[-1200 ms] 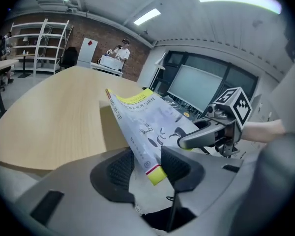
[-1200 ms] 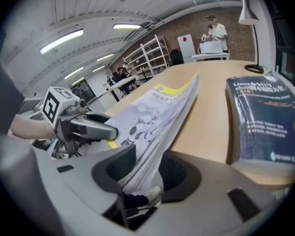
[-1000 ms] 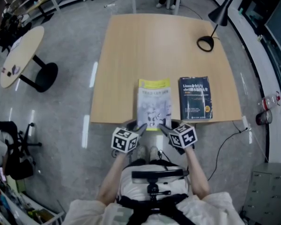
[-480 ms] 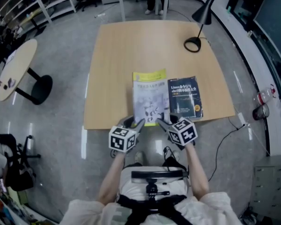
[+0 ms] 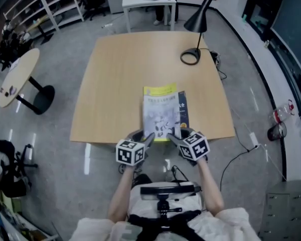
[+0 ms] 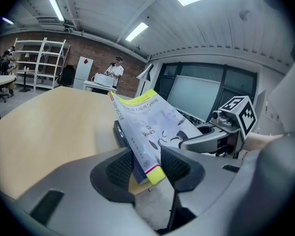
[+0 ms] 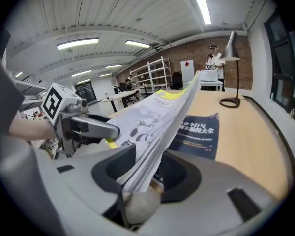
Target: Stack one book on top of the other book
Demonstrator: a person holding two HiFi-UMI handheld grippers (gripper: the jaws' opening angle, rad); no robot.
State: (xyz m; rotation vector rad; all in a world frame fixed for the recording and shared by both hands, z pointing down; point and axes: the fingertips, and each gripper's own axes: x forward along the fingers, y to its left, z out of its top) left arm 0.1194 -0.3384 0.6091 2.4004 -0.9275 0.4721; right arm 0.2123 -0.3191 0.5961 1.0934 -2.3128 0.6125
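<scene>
Evidently nearly done: at mid-frame the left gripper point(image 5: 149, 137) and right gripper point(image 5: 174, 137) each pinched a near corner of the pale book point(image 5: 163, 112), tilted over the dark book point(image 5: 183, 109) and not yet laid flat.

On the dark blue paperback book point(image 7: 199, 134), white cover print partly reads "命令行与" and "脚本编程大全"; the yellow-and-grey paperback book point(image 5: 163, 112) carries print too small to read

"What sort of place was it?"

"An office-like workspace. There was a wooden desk point(image 5: 120, 84) with a black lamp point(image 5: 196, 16), white metal shelves point(image 5: 60, 1), a round table point(image 5: 15, 72), a brick wall point(image 6: 96, 50) and ceiling strip lights point(image 6: 54, 7)."
</scene>
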